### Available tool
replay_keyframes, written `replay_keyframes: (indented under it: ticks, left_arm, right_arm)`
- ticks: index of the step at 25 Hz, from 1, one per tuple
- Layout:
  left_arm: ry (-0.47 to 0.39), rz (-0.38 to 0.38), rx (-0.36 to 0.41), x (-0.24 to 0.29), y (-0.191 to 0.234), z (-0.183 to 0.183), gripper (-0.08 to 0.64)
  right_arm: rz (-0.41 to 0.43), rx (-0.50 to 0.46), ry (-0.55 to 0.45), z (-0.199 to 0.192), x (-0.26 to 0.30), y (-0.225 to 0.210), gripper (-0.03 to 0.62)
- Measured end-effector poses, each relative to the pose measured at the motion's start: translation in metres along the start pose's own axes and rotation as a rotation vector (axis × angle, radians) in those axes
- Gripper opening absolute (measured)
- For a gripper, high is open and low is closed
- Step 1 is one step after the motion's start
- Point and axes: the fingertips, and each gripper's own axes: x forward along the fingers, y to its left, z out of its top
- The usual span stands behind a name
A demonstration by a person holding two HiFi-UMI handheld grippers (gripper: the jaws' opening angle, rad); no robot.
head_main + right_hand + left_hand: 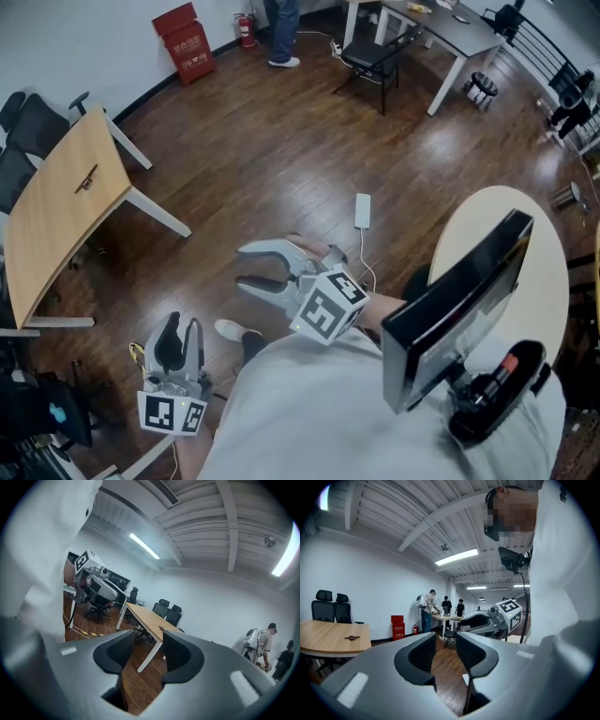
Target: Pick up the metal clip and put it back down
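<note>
The metal clip lies small and dark on the light wooden table at the left of the head view, far from both grippers. The left gripper view shows the same clip on the tabletop at its left, and in the right gripper view the clip sits near the table's edge. My left gripper hangs low by my body, jaws a little apart with nothing between them. My right gripper is held out over the wood floor, jaws wide and empty.
A white power adapter with its cord lies on the floor ahead. A round pale table carrying a monitor stands at my right. Black office chairs flank the wooden table. Farther off are a red box, a person and a grey desk.
</note>
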Motion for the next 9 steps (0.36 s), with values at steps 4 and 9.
replay_keyframes:
  ticks: [4,9]
  left_arm:
    - [-0.003,-0.008,0.004,0.0027,-0.0025,0.0003,0.121]
    - [-0.005,-0.012,0.013,0.0023,-0.0048,0.0004,0.121]
  right_arm:
    - [-0.007,-0.004,0.004,-0.0010,-0.0043,-0.0011,0.190]
    - [-0.004,-0.005,-0.001,0.0001,-0.0071,0.0017,0.189]
